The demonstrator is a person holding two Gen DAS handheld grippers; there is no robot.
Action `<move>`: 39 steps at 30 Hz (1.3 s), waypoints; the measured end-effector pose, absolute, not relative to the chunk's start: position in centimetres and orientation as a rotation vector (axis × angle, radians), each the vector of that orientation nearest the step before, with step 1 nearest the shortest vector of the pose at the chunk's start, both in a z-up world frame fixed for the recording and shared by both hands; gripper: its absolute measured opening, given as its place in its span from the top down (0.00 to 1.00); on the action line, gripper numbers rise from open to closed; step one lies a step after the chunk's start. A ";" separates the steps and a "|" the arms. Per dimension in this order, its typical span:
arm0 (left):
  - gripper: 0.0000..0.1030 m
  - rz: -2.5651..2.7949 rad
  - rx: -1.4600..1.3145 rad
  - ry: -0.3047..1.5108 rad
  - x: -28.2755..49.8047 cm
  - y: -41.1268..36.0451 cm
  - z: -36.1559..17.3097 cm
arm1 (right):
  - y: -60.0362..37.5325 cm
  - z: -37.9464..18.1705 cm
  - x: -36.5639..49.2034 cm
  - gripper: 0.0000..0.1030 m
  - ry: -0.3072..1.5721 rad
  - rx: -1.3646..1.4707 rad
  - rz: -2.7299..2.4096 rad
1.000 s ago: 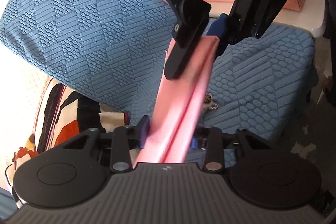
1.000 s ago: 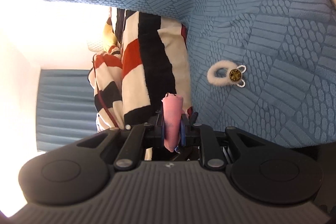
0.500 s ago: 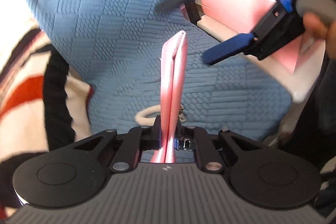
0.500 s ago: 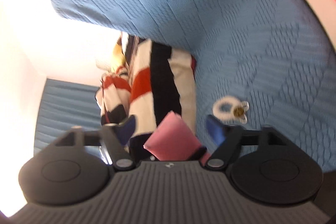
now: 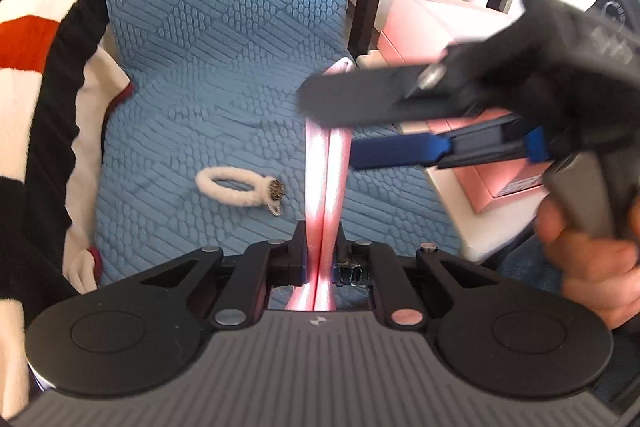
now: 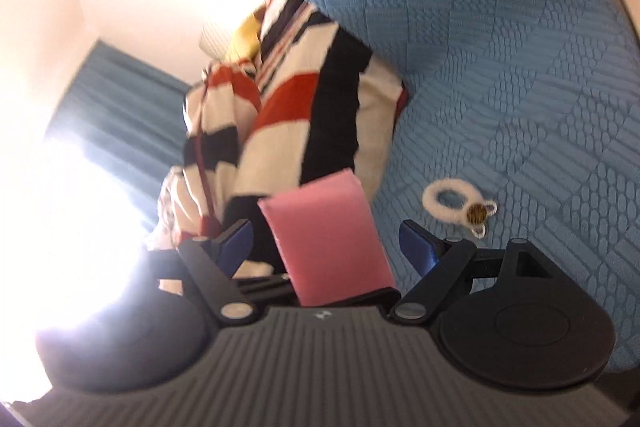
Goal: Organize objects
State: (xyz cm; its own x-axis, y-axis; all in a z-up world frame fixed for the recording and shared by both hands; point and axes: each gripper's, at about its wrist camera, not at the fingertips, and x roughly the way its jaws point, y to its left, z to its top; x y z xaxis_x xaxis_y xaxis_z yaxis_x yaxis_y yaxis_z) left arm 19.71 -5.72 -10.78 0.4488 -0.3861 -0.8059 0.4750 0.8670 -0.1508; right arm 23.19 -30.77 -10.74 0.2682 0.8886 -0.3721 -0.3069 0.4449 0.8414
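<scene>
your left gripper (image 5: 320, 247) has its jaws pinched tight on a thin pink pouch (image 5: 326, 183), which stands edge-on between the pads and runs forward away from the camera over the blue textured bedcover (image 5: 224, 47). the pouch looks folded or doubled, two glossy pink layers pressed together with a seam down the middle.

your right gripper (image 5: 348, 131) comes in from the right of the left wrist view, blurred, with its jaws spread wide. the black finger (image 5: 368, 99) crosses in front of the upper part of the pouch and the blue pad (image 5: 400, 151) sits just beside its right edge; the pads do not press on it. your right hand (image 5: 592, 263) is wrapped round the handle at the right edge.

in the right wrist view the same pouch (image 6: 328, 239) shows as a flat pink face between the two blue pads (image 6: 416, 247), with clear gaps on both sides.

a white fluffy hair tie (image 5: 240, 187) with a small glittery charm lies flat on the bedcover, left of the pouch and apart from both grippers. a striped blanket (image 5: 44, 87) in white, black and red is bunched at the left edge of the bedcover. beyond the bed on the right, pink boxes (image 5: 420, 23) sit on a white surface beside a dark frame; their shape is hard to read.
</scene>
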 end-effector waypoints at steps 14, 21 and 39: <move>0.82 -0.553 0.006 0.956 19.5 -5.1 -10.1 | -30.0 -11.1 22.8 0.52 0.958 0.643 0.887; 0.80 -0.508 -0.068 0.947 20.4 -5.0 -11.4 | -29.4 -11.5 22.8 0.52 0.983 0.627 0.886; 0.88 -0.205 -0.192 0.986 22.8 -0.3 -16.4 | -29.7 -14.2 27.2 0.58 0.979 0.527 0.560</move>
State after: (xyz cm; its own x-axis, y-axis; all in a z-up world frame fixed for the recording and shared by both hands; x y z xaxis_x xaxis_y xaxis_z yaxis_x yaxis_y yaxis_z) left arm 22.83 -0.25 -16.41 0.5354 -0.2580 -0.8042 0.0846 0.9638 -0.2528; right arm 27.17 -29.72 -14.19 0.4417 0.6526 -0.6156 -0.1994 0.7405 0.6419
